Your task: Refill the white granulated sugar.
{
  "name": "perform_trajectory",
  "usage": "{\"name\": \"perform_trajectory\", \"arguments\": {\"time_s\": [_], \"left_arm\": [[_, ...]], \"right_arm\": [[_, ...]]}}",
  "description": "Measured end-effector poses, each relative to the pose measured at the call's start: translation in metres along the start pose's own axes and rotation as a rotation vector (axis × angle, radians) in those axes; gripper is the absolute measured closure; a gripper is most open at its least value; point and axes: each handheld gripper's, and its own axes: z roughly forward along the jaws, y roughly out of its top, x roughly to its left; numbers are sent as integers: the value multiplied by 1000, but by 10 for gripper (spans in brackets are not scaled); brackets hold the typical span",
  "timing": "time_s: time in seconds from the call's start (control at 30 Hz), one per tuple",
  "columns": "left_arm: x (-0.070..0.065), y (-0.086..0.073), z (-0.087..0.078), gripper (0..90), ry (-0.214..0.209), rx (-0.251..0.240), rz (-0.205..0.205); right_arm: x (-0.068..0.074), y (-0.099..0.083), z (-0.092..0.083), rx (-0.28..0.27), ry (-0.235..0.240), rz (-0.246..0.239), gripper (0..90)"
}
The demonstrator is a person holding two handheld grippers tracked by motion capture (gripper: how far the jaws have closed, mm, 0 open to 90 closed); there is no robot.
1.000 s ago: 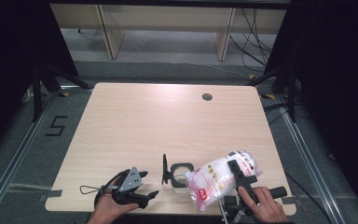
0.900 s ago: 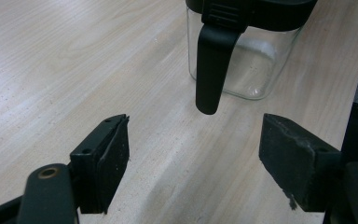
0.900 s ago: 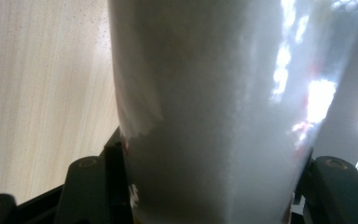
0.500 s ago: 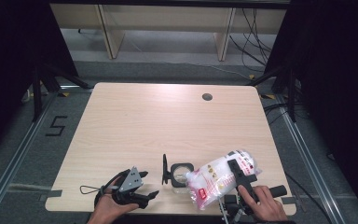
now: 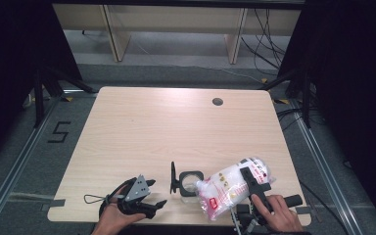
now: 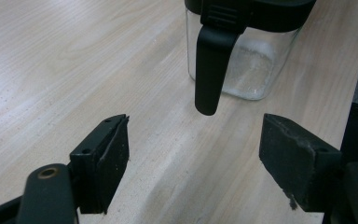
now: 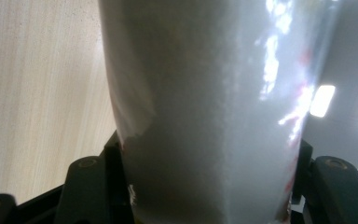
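A light wood-grain desk stands on a grey floor, with pale shelving legs and loose cables behind its far edge and a round cable port near its far right corner. A clear square jar with a black rim stands upright near the front edge, slightly right of centre; its black hinged lid is swung open and stands on edge at the jar's left side. In the left gripper view the jar shows a thin layer of white grains at the bottom, and a black latch arm hangs down its near face. The left tongs rest low at the front edge, left of the jar, carried by the left hand; their jaws stand wide apart with only bare desk between them, pointing towards the jar without touching it. The right tongs are held by the right hand at the front right corner. They are closed on a white plastic bag with red printing, the pads pressing on both sides. The bag lies tilted, its lower end just beside the jar's right side, its upper end raised towards the right edge. In the right gripper view the bag stands between the two jaws, packed with white grains.
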Motion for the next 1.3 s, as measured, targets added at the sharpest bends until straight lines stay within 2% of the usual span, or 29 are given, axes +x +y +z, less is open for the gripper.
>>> {"name": "perform_trajectory", "arguments": {"time_s": [0.03,0.07,0.1,0.17,0.2,0.23,0.27,0.3,0.37,0.4,0.43,0.47,0.5,0.57,0.6,0.63,0.67,0.77,0.83,0.87,0.9,0.93,1.3], "left_arm": [[0,0,0,239,0,0,0],[0,0,-1,239,21,-3,14],[0,1,-1,239,-4,-2,3],[0,1,-1,239,-3,0,6],[1,0,-1,238,23,3,26],[1,0,-1,239,23,3,26],[1,1,-2,239,4,7,22],[1,1,-2,238,4,7,22],[1,1,-1,239,-3,5,13],[-1,0,0,238,11,-12,-1],[0,0,0,239,10,-12,12],[2,1,-2,239,-1,9,28],[1,1,-1,239,-3,6,14],[1,1,-1,239,-3,5,14],[1,1,-1,239,-4,2,9],[1,1,-2,239,4,8,21],[0,1,0,239,-2,-5,2],[0,1,-1,239,-3,-6,-2],[0,1,-1,238,-1,-5,4],[2,1,-1,239,2,-6,36],[2,1,-1,239,1,-5,35],[0,1,0,238,-4,-7,-2],[0,1,-1,238,4,-7,3]], "right_arm": [[0,0,0,0,0,0,405],[0,0,0,-1,1,2,405],[-1,0,0,-3,1,-2,405],[-1,-1,0,-10,-7,1,405],[-1,-1,-1,-3,1,5,405],[-1,-1,-1,-3,1,5,405],[1,-2,0,2,2,36,405],[1,-2,0,2,2,36,405],[1,-2,0,4,3,33,405],[1,-2,-1,7,3,32,405],[1,-2,-1,7,3,23,405],[-2,-2,0,-1,0,-11,405],[2,-2,-1,8,5,34,405],[2,-2,0,6,6,30,405],[0,-1,0,-3,3,2,405],[0,-1,0,-3,3,2,405],[1,-2,1,-9,7,9,405],[1,-2,1,-4,5,7,405],[2,-2,1,-3,9,23,405],[1,-2,1,-9,6,9,405],[1,-2,1,-9,6,9,405],[1,-1,0,-4,5,7,405],[1,-1,0,-10,1,4,405]]}}
